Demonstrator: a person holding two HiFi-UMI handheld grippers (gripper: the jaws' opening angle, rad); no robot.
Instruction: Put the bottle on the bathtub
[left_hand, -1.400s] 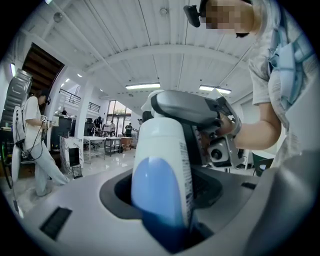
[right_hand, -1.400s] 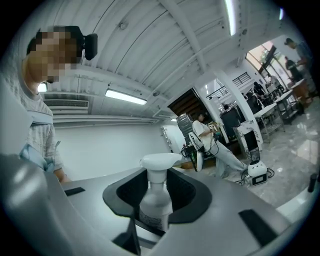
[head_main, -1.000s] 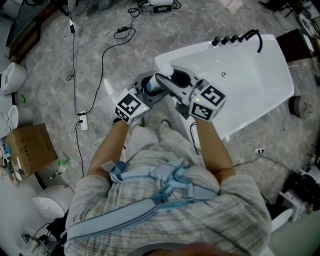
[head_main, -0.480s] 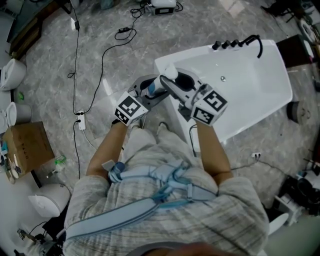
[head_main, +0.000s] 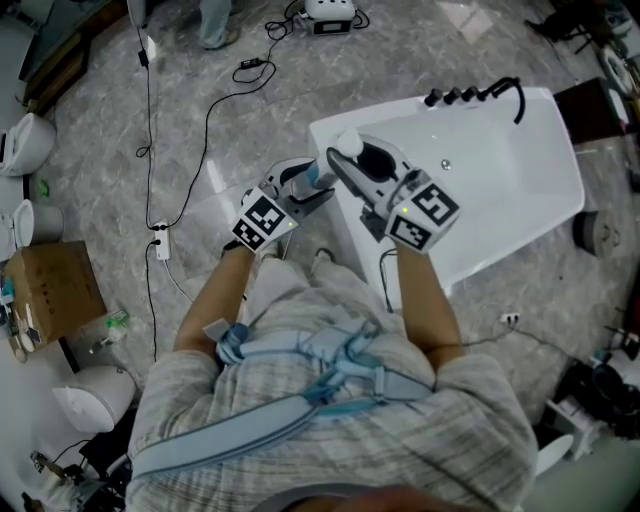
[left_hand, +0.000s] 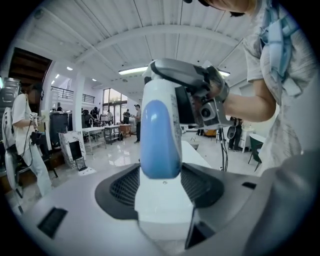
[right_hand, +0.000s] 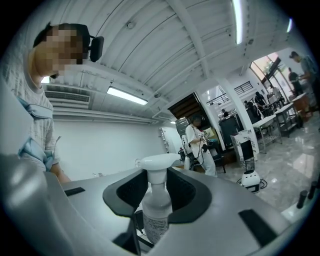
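Both tongs clamped: your right gripper (head_main: 346, 160) on the spray bottle (right_hand: 156, 202), left gripper (head_main: 308, 186) on a white-and-blue object (left_hand: 160, 135), by the bathtub (head_main: 520, 175) corner.

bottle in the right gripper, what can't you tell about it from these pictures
Bottle base: right gripper view, hidden beneath the right gripper body.
Its label print: too small to read.
Whether it touches the bathtub: head view, the gripper covers all but the white cap.
What the left gripper clamps: left gripper view, a white and blue object, its top overlapped by the right gripper.
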